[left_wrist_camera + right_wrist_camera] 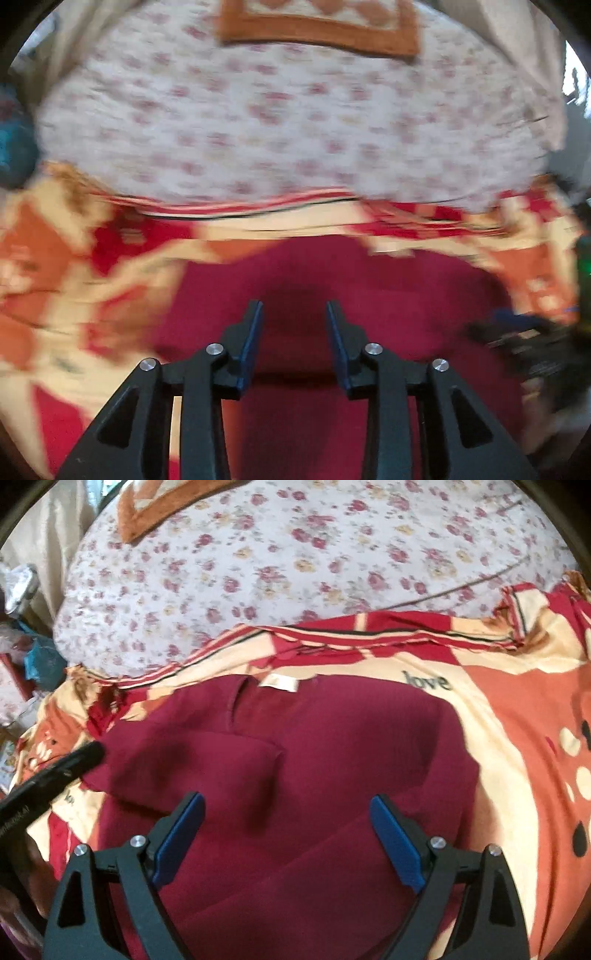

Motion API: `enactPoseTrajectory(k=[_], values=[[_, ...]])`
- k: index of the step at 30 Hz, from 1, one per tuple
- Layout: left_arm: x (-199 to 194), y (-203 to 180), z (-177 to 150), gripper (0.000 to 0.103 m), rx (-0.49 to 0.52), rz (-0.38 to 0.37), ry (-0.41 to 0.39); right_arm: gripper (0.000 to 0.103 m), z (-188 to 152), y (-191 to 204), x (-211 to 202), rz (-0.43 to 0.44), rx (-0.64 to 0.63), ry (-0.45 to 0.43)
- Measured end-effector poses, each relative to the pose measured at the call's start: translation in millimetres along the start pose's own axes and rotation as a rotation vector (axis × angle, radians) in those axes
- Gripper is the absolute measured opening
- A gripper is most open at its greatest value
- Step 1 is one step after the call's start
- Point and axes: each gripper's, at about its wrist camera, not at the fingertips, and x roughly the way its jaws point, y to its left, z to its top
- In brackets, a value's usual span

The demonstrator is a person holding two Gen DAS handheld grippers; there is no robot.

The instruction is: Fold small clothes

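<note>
A dark red garment (295, 760) lies spread on a red, orange and cream blanket (517, 709), with a white neck label (279, 682) at its far edge and one part folded over its left side. My right gripper (288, 801) is open above the garment's near part, empty. My left gripper (294, 306) is open and empty above the same garment (325, 280); that view is blurred. The left gripper's black body also shows at the left edge of the right wrist view (55, 775).
A white sheet with small red flowers (295, 565) covers the bed beyond the blanket. A brown-edged cloth (321, 26) lies at the far side. Clutter sits off the bed's left edge (22, 635). The right gripper's dark body (532, 343) is at the right.
</note>
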Motion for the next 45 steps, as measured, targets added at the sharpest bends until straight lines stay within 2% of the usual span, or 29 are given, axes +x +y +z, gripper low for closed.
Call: enactPoseTrajectory(k=[3, 6, 7, 8, 9, 10, 11, 13, 14, 16, 18, 19, 22, 26, 30, 33, 35, 37, 39, 41, 43, 45], values=[[9.6, 42.5, -13.8, 0.014, -0.046, 0.137, 0.047, 0.083, 4.9, 16.5, 14.0, 0.021, -0.050, 0.030], [22.4, 76.8, -31.7, 0.013, -0.135, 0.169, 0.117, 0.075, 9.7, 28.2, 39.0, -0.038, -0.081, 0.074], [24.9, 81.2, -34.8, 0.013, -0.152, 0.174, 0.127, 0.068, 9.9, 29.6, 47.0, -0.051, -0.084, 0.095], [26.2, 89.4, -40.4, 0.013, -0.178, 0.176, 0.139, 0.050, 10.1, 29.7, 56.7, -0.043, -0.082, 0.121], [27.2, 92.2, -43.9, 0.013, -0.191, 0.177, 0.144, 0.042, 9.5, 29.5, 64.6, -0.016, -0.079, 0.134], [25.8, 95.5, -46.5, 0.013, -0.199, 0.179, 0.144, 0.037, 9.1, 31.2, 65.2, -0.018, -0.094, 0.108], [24.7, 98.1, -47.6, 0.013, -0.207, 0.182, 0.142, 0.023, 9.3, 34.7, 62.6, -0.019, -0.125, 0.086], [23.2, 101.0, -48.3, 0.013, -0.219, 0.185, 0.137, 0.013, 11.1, 37.9, 52.1, -0.020, -0.164, 0.055], [23.0, 100.8, -47.3, 0.013, -0.223, 0.184, 0.134, 0.008, 14.1, 36.7, 41.5, 0.026, -0.168, 0.030], [19.6, 99.8, -45.1, 0.013, -0.232, 0.171, 0.126, 0.008, 23.7, 30.1, 17.0, 0.025, -0.162, -0.030], [17.9, 94.5, -42.7, 0.013, -0.230, 0.157, 0.116, 0.005, 33.0, 22.2, -11.2, -0.064, -0.174, -0.122], [19.7, 92.3, -40.2, 0.013, -0.229, 0.153, 0.116, 0.005, 38.4, 15.1, -19.7, -0.119, -0.176, -0.141], [23.2, 82.5, -33.9, 0.013, -0.241, 0.124, 0.116, 0.006, 48.5, -6.3, -16.1, -0.174, -0.133, -0.104], [24.1, 71.1, -21.3, 0.013, -0.291, 0.078, 0.101, 0.006, 48.0, -15.5, 9.7, -0.261, -0.151, -0.053], [33.1, 59.1, -7.6, 0.013, -0.294, 0.063, 0.091, 0.006, 46.6, -17.1, 18.5, -0.325, -0.165, -0.055], [58.0, 50.6, -5.6, 0.014, -0.250, 0.111, 0.148, 0.006, 46.8, -19.9, 16.7, -0.389, -0.172, -0.070], [80.2, 51.8, -12.3, 0.013, -0.238, 0.167, 0.216, 0.006, 45.4, -24.9, 17.3, -0.406, -0.170, -0.057], [94.1, 58.9, -21.0, 0.013, -0.257, 0.186, 0.254, 0.006, 44.4, -32.0, 21.2, -0.377, -0.159, -0.015], [97.9, 70.5, -29.4, 0.013, -0.291, 0.182, 0.256, 0.010, 44.9, -36.7, 15.6, -0.345, -0.127, -0.013], [95.0, 76.1, -32.3, 0.013, -0.310, 0.171, 0.244, 0.027, 49.1, -36.7, 0.1, -0.303, -0.070, -0.056], [93.8, 76.2, -31.9, 0.013, -0.309, 0.175, 0.241, 0.036, 55.1, -23.2, -13.0, -0.178, -0.048, -0.107], [92.9, 74.1, -31.7, 0.013, -0.310, 0.181, 0.232, 0.037, 58.4, 6.0, -4.8, -0.026, -0.103, -0.072]])
